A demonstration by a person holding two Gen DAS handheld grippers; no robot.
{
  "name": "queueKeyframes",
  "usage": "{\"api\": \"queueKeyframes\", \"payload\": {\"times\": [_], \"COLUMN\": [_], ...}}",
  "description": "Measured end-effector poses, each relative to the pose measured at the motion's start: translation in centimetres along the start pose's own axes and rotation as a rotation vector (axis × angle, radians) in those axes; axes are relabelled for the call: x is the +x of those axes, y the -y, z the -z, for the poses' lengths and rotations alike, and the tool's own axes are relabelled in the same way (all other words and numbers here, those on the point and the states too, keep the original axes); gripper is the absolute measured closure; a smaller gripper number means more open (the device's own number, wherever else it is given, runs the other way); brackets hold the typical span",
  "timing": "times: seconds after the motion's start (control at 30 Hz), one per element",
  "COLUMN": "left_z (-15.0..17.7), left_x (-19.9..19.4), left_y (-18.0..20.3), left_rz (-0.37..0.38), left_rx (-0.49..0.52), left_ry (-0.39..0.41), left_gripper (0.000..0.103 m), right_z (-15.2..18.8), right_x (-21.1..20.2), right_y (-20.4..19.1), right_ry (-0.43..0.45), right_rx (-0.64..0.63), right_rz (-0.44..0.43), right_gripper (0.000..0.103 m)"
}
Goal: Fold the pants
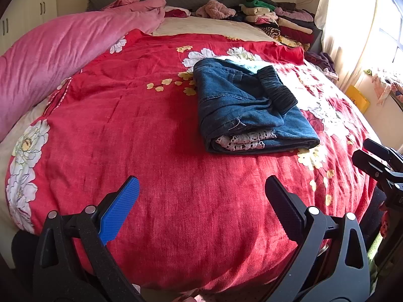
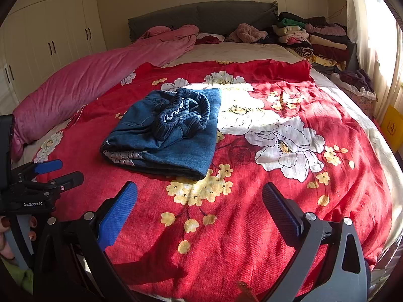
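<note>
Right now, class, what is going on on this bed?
A person holds two tongs over a red floral bedspread. The left tongs and right tongs are both open and hold nothing. The blue jeans lie folded in a compact bundle beyond them, touched by neither. The folding looks done.

Bedroom in home. Big bed [image 2: 252, 226] fills room, red blanket [image 1: 151, 151] with white and yellow flowers on top. Pink quilt [image 1: 50, 58] rolled along one side. Gray headboard [image 2: 201, 17] against wall. Stacks of folded clothes [image 2: 314, 40] piled by headboard corner. White wardrobe [image 2: 50, 32] with dark handles beside bed. Window with pale curtain [image 1: 347, 25], sun falling on blanket.
</note>
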State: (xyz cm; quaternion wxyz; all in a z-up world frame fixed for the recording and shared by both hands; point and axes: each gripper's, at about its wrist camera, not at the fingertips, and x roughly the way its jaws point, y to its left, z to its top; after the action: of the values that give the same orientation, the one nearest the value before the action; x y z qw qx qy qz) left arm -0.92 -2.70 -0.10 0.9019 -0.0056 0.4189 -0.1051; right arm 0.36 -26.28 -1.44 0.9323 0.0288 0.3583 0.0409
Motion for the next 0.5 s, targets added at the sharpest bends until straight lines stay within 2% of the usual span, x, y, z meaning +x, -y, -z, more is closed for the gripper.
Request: {"api": "queueKeyframes", "payload": {"times": [0.23,0.33,0.43,0.5], "left_z": [0.0,0.0,0.0,-0.3], "left_x": [0.1,0.7,1.1,1.2], "left_y": [-0.2,-0.9,-2.4,-4.2], "left_rz": [0.0,-0.008,-0.007,-0.041], "left_rx": [-0.003,-0.028,-0.063,-0.103], "left_ry": [-0.016,-0.048,-0.058,-0.058], "left_gripper": [0.009,0.009,0.009,0.009], "right_z": [0.0,0.0,-0.4,-1.0], "right_x": [0.0,0.1,-0.1,-0.3], "right_y": [0.2,0.7,1.6,3.0], "right_ry": [-0.005,-0.006,0.0,0.005], "right_rx": [0.006,0.015,0.02,0.035], "right_rz": [-0.003,0.003,0.023,0.036], "right_gripper": [0.004,0.004,0.004,0.004]}}
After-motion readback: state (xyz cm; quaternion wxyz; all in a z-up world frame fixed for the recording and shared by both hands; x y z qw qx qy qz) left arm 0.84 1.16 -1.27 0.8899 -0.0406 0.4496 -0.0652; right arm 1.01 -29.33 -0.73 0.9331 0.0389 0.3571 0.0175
